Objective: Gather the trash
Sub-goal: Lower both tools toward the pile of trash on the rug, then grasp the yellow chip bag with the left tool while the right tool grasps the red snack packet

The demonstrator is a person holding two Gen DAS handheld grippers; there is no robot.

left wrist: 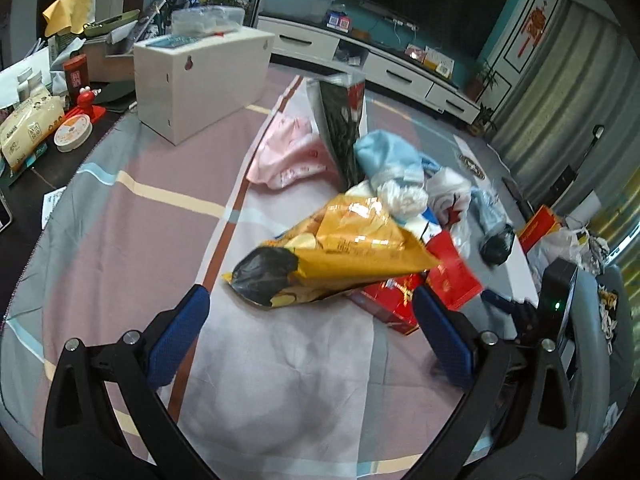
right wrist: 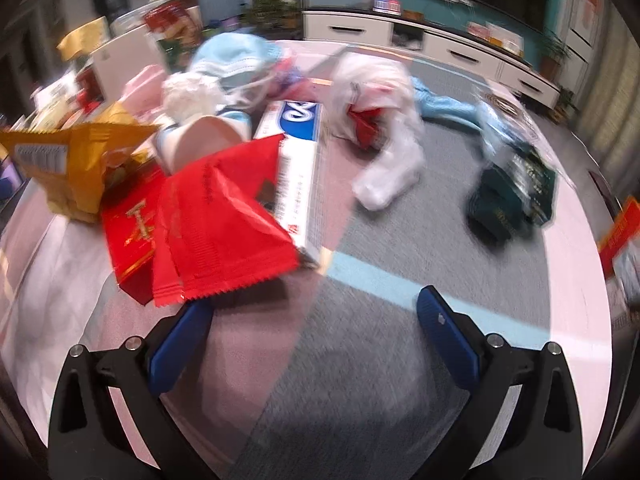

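Left wrist view, far left: a tissue pack (left wrist: 30, 126) and a roll of tape (left wrist: 73, 134) lie on a dark side table at about 9 o'clock.
White box (left wrist: 200, 80): stands upright on the patchwork cloth (left wrist: 132, 216) at 11 o'clock.
Left gripper (left wrist: 310, 312): both blue fingers spread wide, nothing between them, held above the cloth at 6 o'clock.
Yellow snack bag (left wrist: 352, 248): crumpled at frame centre, a black wad (left wrist: 264, 272) at its open end; it overlaps a red box (left wrist: 390, 304) at 4 o'clock.
Trash heap behind: pink wrapper (left wrist: 292, 152) at 12 o'clock, dark foil bag (left wrist: 340, 120) upright beside it, blue face mask (left wrist: 388, 156) and white tissue ball (left wrist: 402, 196) at 1 o'clock.
Right wrist view, left: blurred; the yellow snack bag (right wrist: 76, 160) sits at 9 o'clock, touching the red box (right wrist: 128, 236).
Red wrapper (right wrist: 224, 224): lies over the red box and a white-and-blue carton (right wrist: 298, 160); its serrated edge overhangs the left fingertip.
Paper cup (right wrist: 204, 140): on its side at 11 o'clock, mouth toward the camera.
Right gripper (right wrist: 316, 312): fingers wide apart, holding nothing.
White plastic bag (right wrist: 384, 128): at 1 o'clock, something red inside.
Dark green packets (right wrist: 512, 196): at 3 o'clock, well apart from the heap.
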